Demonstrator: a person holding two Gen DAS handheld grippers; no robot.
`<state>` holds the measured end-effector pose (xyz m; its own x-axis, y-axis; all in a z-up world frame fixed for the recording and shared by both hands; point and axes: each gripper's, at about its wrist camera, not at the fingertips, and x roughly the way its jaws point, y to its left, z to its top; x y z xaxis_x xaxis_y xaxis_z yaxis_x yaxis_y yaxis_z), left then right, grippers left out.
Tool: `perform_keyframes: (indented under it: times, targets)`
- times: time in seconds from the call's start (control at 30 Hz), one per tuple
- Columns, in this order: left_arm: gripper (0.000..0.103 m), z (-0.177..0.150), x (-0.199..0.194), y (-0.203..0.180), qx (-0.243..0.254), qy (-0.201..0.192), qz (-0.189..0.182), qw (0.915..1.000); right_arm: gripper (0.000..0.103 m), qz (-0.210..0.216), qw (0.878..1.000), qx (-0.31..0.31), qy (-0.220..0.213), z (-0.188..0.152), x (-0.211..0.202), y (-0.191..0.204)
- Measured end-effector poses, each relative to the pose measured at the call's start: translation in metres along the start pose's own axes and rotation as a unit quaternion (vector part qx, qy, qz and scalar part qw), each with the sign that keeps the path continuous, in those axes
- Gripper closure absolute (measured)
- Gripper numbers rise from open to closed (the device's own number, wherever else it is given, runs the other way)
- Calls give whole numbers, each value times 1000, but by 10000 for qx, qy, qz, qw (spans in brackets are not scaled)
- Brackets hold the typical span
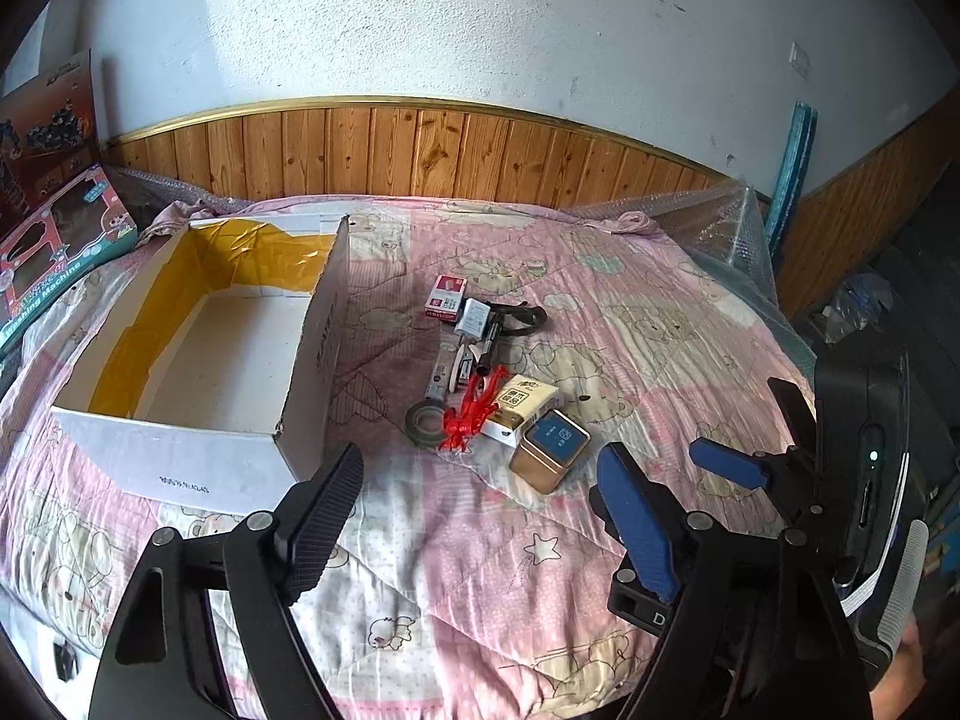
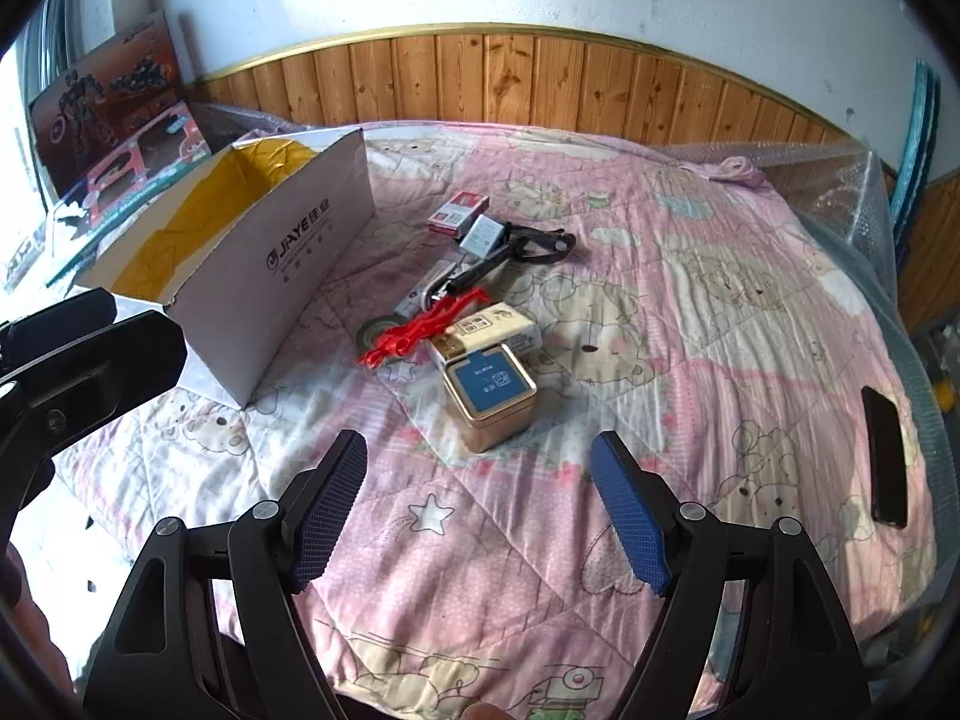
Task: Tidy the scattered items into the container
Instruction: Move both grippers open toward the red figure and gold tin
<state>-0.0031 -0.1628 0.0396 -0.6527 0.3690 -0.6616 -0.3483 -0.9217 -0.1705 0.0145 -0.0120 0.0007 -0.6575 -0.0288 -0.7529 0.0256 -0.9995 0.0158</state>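
On the pink quilt (image 2: 690,312) the white cardboard box (image 1: 198,456) stands open and I see nothing inside it, so I judge that the tidying is only at its beginning. The scattered items lie in one small heap just beside the box, on its right: a gold tin with a blue lid (image 2: 489,396) nearest to the grippers, a small cream packet (image 2: 492,327) touching it behind, a red tassel (image 2: 414,336), a roll of tape (image 1: 425,423), and further back some small boxes and black tools (too tangled to name surely). The left gripper (image 1: 480,516) is spread wide and holds nothing; the right gripper (image 2: 480,510) is also wide and empty, pointing at the tin. The next move, I think, asks the right gripper to go forward, put its fingers on both sides of the tin, and close squarely, because smooth metal walls can slip.
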Motion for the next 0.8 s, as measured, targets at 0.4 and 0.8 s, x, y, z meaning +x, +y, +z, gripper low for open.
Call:
perform_keyframes:
  times: [0.4, 0.8]
  targets:
    - [76, -1, -1, -2, 110, 86, 27, 9999, 86, 255, 9997, 26, -53, 3, -6, 7]
    - [95, 2, 3, 8, -9, 100, -60, 9999, 98, 391, 9992, -92, -82, 9, -6, 21]
